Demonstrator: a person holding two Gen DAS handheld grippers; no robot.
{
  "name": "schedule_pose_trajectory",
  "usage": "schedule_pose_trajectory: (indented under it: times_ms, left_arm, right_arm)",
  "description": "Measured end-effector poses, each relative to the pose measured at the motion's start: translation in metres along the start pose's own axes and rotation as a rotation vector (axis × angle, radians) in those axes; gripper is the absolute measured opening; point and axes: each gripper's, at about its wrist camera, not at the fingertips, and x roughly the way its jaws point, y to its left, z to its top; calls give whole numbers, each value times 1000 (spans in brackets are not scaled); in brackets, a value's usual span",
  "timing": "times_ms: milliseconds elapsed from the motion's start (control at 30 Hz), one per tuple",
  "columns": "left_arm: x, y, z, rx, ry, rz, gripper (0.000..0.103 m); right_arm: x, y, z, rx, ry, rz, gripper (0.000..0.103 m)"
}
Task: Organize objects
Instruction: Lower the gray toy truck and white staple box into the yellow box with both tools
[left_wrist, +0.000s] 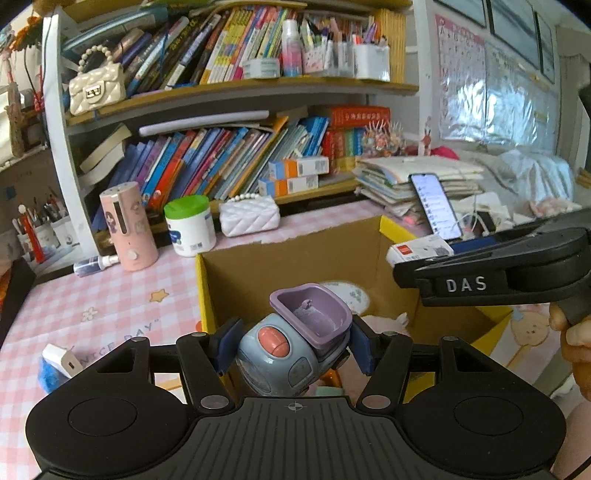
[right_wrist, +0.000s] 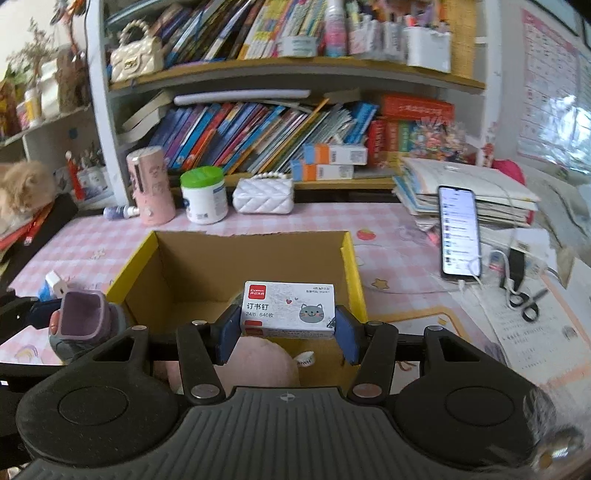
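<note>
My left gripper (left_wrist: 293, 345) is shut on a grey-blue toy vehicle (left_wrist: 277, 354) with a purple tub on top and a pink button, held above the near left corner of an open cardboard box (left_wrist: 291, 258) with yellow sides. My right gripper (right_wrist: 286, 330) is shut on a small white staple box (right_wrist: 290, 308) with a red label and a cat drawing, held over the cardboard box (right_wrist: 251, 258). The right gripper's side (left_wrist: 491, 277) shows at the right in the left wrist view with the staple box (left_wrist: 419, 251); the toy (right_wrist: 83, 317) appears at the left in the right wrist view.
A pink checked cloth (right_wrist: 229, 221) covers the desk. Behind the box stand a pink cylinder (left_wrist: 127, 225), a green-lidded tub (left_wrist: 190, 227) and a white quilted purse (left_wrist: 249, 214). A lit phone (right_wrist: 460, 234) leans on stacked papers at right; scissors (right_wrist: 526, 302) lie nearby. A pink plush thing (right_wrist: 255, 360) lies in the box.
</note>
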Motion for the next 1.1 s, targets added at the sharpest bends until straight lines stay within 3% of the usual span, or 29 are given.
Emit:
schedule_pose_trajectory:
  times_ms: [333, 733, 1100]
  left_arm:
    - [29, -7, -12, 39, 92, 40, 60]
    - [38, -1, -12, -1, 123, 6, 63]
    - [34, -3, -12, 4, 114, 39, 65]
  right_arm:
    - [45, 2, 1, -138, 83, 77, 51]
    - [80, 14, -4, -252, 188, 145, 51]
    - [87, 14, -2, -267, 201, 164, 51]
